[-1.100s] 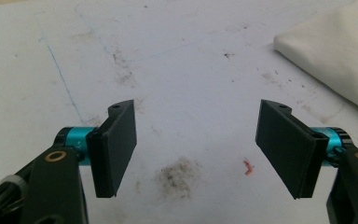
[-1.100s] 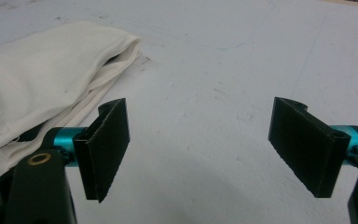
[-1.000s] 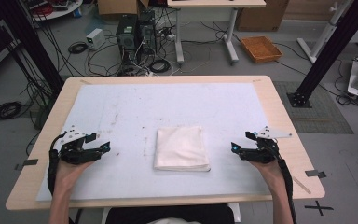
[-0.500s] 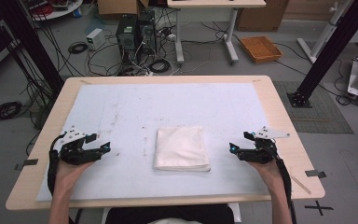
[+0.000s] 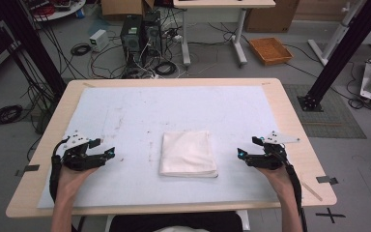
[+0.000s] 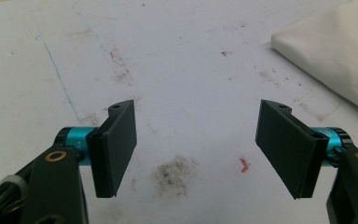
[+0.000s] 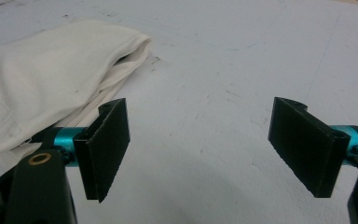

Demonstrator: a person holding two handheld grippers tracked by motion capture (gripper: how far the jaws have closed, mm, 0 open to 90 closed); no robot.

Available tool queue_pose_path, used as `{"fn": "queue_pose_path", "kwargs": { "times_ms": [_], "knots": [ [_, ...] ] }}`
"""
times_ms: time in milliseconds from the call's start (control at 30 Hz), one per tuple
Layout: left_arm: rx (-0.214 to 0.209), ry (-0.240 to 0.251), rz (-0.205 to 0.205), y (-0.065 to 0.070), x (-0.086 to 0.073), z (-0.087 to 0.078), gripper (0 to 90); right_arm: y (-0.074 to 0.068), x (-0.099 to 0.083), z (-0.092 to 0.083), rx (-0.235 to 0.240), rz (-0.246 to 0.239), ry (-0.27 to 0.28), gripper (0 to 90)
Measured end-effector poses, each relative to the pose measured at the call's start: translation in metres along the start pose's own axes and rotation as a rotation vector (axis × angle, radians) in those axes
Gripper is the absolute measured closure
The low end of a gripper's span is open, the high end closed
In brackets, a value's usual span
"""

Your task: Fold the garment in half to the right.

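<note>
One folded white cloth lay flat near the middle of the white table mat, toward the near edge, folded into a neat square with its layered edges stacked at the near side. It looked finished as a fold (judging by the tidy stack; whether another fold was wanted can't be told). Nothing held it.

Left gripper rested on the mat well left of the cloth, jaws spread wide and empty; the left gripper view showed bare smudged mat between its pads and the cloth's corner at far right. Right gripper sat near the cloth's right side, apart from it, jaws likewise wide apart, gripping nothing; in the right gripper view the cloth lay just left of its left pad.

Count: one cloth, two grippers, one mat, one wooden table. Beyond the table: two computer towers, one orange tray on the floor.
</note>
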State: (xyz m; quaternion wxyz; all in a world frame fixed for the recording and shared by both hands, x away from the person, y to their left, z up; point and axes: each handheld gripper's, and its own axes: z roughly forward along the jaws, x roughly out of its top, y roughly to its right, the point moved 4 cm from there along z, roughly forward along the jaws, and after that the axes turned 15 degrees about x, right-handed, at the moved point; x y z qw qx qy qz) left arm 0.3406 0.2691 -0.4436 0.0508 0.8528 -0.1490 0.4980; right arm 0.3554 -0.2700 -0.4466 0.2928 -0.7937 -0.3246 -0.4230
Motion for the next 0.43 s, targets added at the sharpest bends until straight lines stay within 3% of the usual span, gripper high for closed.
{"fn": "queue_pose_path", "kwargs": {
  "times_ms": [433],
  "knots": [
    [-0.001,-0.005,0.001,-0.0008,-0.0004,0.0006,29.1,-0.0008,0.0003,0.0020,0.014,0.001,-0.006,20.5]
  ]
}}
